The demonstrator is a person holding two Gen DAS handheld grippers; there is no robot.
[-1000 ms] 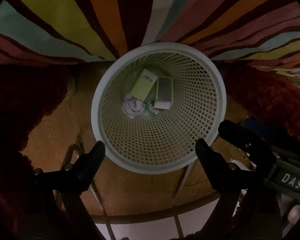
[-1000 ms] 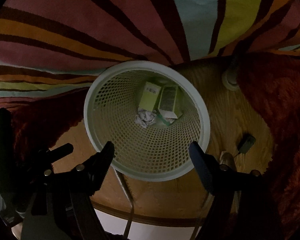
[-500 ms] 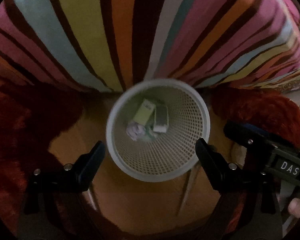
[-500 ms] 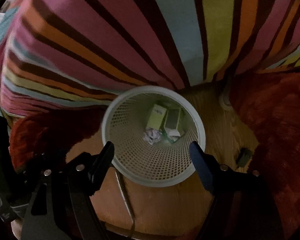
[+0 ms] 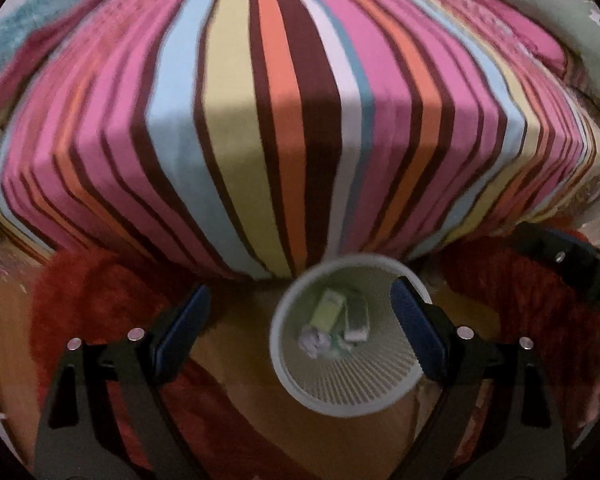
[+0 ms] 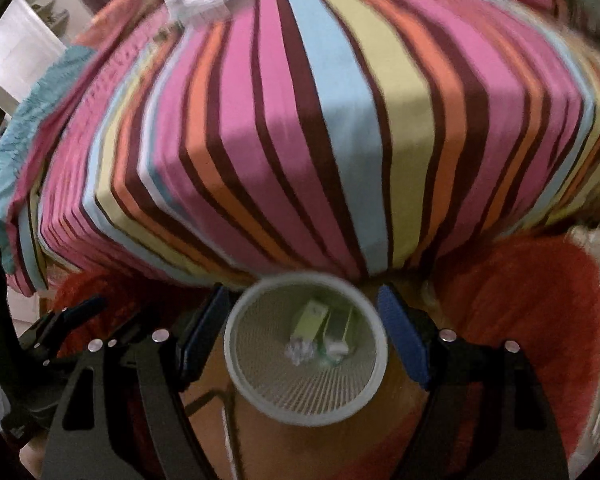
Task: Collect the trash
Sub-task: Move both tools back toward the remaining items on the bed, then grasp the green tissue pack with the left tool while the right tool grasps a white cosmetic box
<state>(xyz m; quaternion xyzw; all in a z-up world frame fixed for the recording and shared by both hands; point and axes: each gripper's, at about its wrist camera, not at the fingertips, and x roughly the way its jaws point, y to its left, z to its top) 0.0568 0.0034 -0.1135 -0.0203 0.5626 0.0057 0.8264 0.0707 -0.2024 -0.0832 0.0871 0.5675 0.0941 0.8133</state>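
Observation:
A white mesh waste basket [image 5: 288, 376] stands on the wood floor below me, against the striped bed; it also shows in the right wrist view [image 6: 236, 364]. Inside lie a yellow-green box [image 5: 327, 312], a pale box [image 5: 357, 319] and a crumpled white paper [image 5: 313, 340]. The right wrist view shows the same yellow-green box [image 6: 310, 318] and paper [image 6: 300, 352]. My left gripper [image 5: 300, 332] is open and empty, high above the basket. My right gripper [image 6: 302, 330] is open and empty, also high above it.
A bed with a striped cover [image 5: 284, 120] fills the upper half of both views. A red shaggy rug [image 5: 100, 292] lies on both sides of the basket. Clear plastic [image 6: 212, 0] lies on the far part of the bed. A dark cable [image 6: 220, 400] runs on the floor.
Both grippers have risen well away from the basket, which now looks much smaller. More of the bed has come into view. Both stay open and empty.

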